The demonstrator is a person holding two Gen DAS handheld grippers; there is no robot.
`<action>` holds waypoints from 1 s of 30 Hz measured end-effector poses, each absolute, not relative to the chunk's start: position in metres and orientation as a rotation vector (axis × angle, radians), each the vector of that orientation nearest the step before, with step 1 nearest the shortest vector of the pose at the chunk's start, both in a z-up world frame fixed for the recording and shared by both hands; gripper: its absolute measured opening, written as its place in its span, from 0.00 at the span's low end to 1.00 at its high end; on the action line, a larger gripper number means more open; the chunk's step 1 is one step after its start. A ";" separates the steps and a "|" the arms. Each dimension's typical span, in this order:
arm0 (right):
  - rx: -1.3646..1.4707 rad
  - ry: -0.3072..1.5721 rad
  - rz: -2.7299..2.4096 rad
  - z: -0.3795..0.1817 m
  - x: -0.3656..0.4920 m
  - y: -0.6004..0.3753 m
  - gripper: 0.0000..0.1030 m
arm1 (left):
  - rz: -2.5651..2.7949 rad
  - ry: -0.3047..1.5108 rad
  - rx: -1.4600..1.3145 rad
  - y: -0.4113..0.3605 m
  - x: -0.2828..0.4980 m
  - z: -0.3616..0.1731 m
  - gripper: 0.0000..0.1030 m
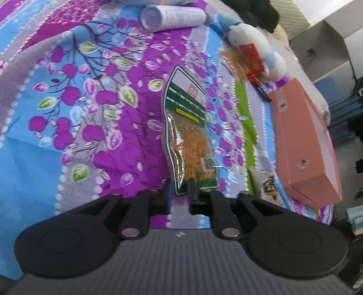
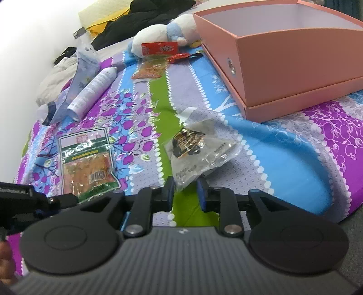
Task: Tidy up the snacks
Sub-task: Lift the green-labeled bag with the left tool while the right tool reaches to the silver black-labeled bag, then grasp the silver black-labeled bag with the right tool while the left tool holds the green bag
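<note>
My left gripper [image 1: 181, 192] is shut on the near end of a green-topped clear snack bag [image 1: 188, 127] with orange pieces, which lies on the floral bedsheet; it also shows in the right wrist view [image 2: 88, 163]. My right gripper [image 2: 185, 192] is open, its fingertips on either side of the near corner of a clear snack packet with a black and gold label [image 2: 195, 147]. An open pink box [image 2: 283, 59] stands on the bed at the right, also in the left wrist view [image 1: 304, 140]. A red packet [image 2: 158, 48] and an orange packet [image 2: 149, 70] lie farther back.
A white spray can [image 2: 93, 90] and a bluish pouch [image 2: 77, 81] lie at the left. A white and blue plush toy [image 2: 163, 31] sits behind the red packet. Dark clothes [image 2: 140, 15] lie at the back. The bed edge [image 2: 340, 213] drops off at the right.
</note>
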State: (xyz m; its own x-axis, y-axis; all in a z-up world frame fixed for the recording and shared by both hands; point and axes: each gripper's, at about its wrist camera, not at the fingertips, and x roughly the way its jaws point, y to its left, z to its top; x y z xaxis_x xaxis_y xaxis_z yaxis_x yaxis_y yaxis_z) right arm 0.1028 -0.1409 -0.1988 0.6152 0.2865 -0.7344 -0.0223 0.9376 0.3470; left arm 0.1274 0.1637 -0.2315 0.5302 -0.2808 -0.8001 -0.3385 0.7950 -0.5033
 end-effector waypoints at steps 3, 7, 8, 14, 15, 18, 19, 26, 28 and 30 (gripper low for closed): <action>0.288 0.868 0.195 -0.195 0.099 -0.139 0.57 | 0.095 1.054 -0.669 0.166 0.128 -0.231 0.71; 0.226 0.818 0.205 -0.186 0.095 -0.139 0.57 | 0.095 1.041 -0.664 0.168 0.127 -0.228 0.78; 0.223 0.799 0.209 -0.183 0.095 -0.142 0.57 | 0.103 1.039 -0.654 0.168 0.127 -0.227 0.82; 0.155 0.712 0.206 -0.170 0.097 -0.149 0.62 | 0.146 1.018 -0.604 0.164 0.134 -0.220 0.93; 0.144 0.700 0.218 -0.169 0.097 -0.149 0.74 | 0.145 1.011 -0.595 0.162 0.135 -0.219 0.94; 0.089 0.661 0.244 -0.168 0.099 -0.146 0.83 | 0.146 0.988 -0.563 0.157 0.138 -0.213 0.96; 0.069 0.658 0.250 -0.169 0.101 -0.144 0.83 | 0.148 0.981 -0.554 0.155 0.140 -0.211 0.96; -0.074 0.719 0.335 -0.186 0.121 -0.129 0.83 | 0.150 1.002 -0.513 0.141 0.162 -0.216 0.98; -0.110 0.707 0.318 -0.190 0.121 -0.128 0.83 | 0.149 1.020 -0.483 0.133 0.170 -0.220 1.00; -0.128 0.723 0.328 -0.195 0.125 -0.128 0.83 | 0.161 1.035 -0.459 0.127 0.176 -0.225 1.00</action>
